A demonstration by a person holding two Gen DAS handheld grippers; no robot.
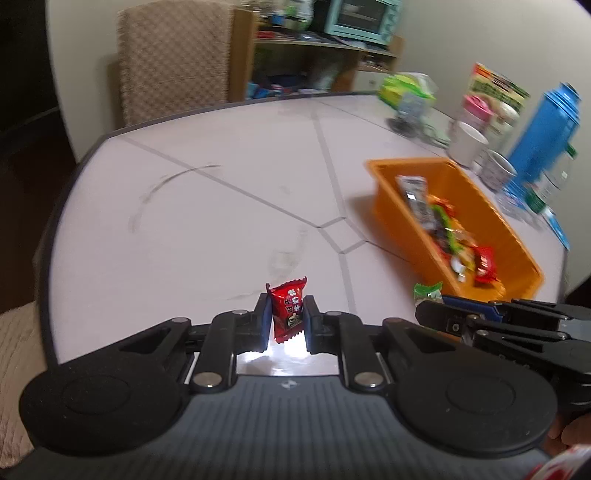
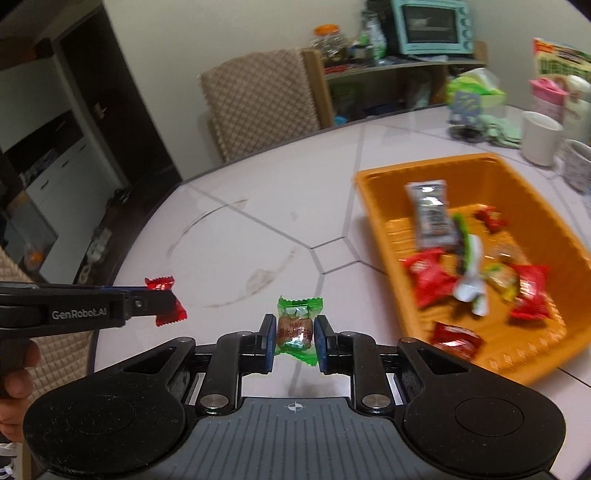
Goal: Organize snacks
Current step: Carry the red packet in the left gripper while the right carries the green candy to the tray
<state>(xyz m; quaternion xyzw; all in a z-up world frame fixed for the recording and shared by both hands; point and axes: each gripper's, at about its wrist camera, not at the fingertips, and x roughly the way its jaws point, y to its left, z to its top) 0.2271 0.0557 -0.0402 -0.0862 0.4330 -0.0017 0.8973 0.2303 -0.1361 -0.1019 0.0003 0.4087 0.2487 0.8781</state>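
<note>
My left gripper (image 1: 287,314) is shut on a red wrapped candy (image 1: 287,310), held upright above the white table (image 1: 203,221). In the right wrist view the same left gripper (image 2: 162,304) comes in from the left with that red candy (image 2: 166,301). My right gripper (image 2: 294,334) is shut on a green wrapped candy (image 2: 297,326); its green tip (image 1: 426,293) shows in the left wrist view. An orange bin (image 2: 373,192) to the right holds several wrapped snacks, red packets and a grey bar (image 2: 430,214) among them. Both grippers hang left of and nearer than the bin (image 1: 388,206).
Mugs (image 1: 467,142), a blue thermos (image 1: 543,136), a pink cup and boxes crowd the table's right edge. A checked chair (image 2: 258,99) stands behind the table, with a shelf and a teal oven (image 2: 432,26) beyond. A hand (image 2: 14,373) holds the left gripper.
</note>
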